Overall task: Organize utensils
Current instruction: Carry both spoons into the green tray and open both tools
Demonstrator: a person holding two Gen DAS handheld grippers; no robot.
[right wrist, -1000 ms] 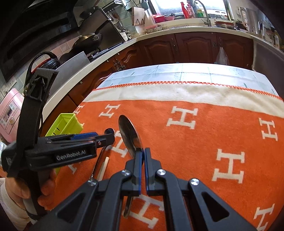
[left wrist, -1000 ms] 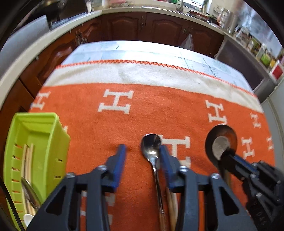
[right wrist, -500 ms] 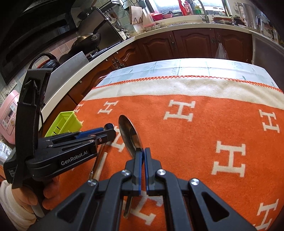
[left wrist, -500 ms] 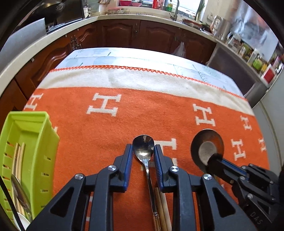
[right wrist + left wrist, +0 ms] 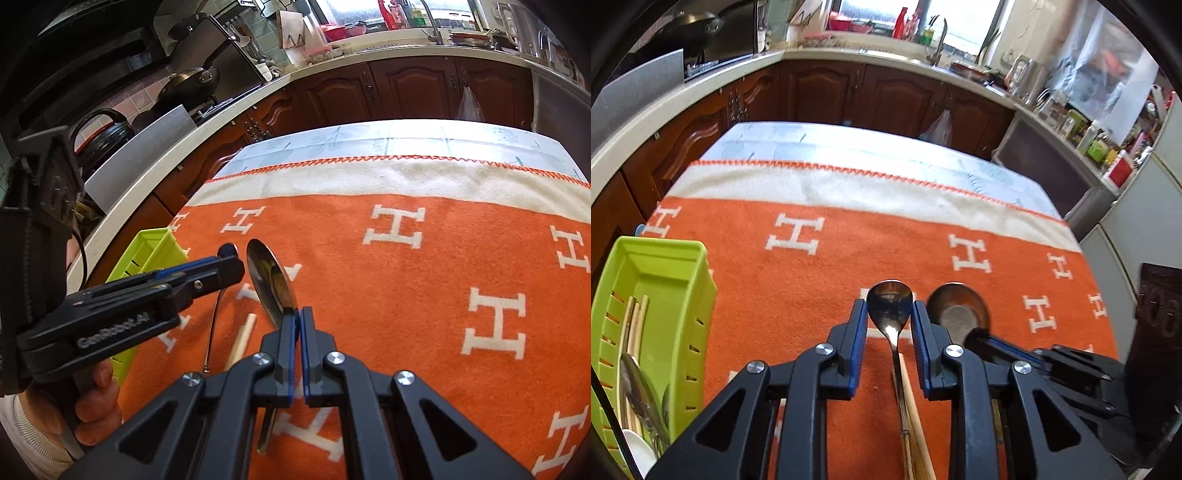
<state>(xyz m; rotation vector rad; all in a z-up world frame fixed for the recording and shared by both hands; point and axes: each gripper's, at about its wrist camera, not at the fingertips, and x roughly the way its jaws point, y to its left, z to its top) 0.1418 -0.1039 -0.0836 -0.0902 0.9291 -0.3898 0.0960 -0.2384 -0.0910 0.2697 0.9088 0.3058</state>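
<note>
Left wrist view: left hand-held gripper (image 5: 888, 321) has its blue pads clamped on the bowl of a small metal spoon (image 5: 890, 308), handle trailing down toward the bottom of the frame above a wooden chopstick (image 5: 916, 413) lying on the orange blanket (image 5: 798, 295) that covers the surface. Right hand-held gripper (image 5: 297, 325) has its jaws together on the neck of a larger dark spoon (image 5: 271, 282), bowl tipped on edge above the blanket at frame centre. Green utensil basket (image 5: 683, 314) sits at the lower left of the left wrist frame, with chopsticks and metal cutlery already inside. Step in hand looks like pick-up done for both spoons, carry to basket pending. Next move likely calls for swinging the small spoon left over the basket rim, lining its handle with the long compartment, then letting go; the bowl-end grip may let it pivot. Chopstick is left to collect.
</note>
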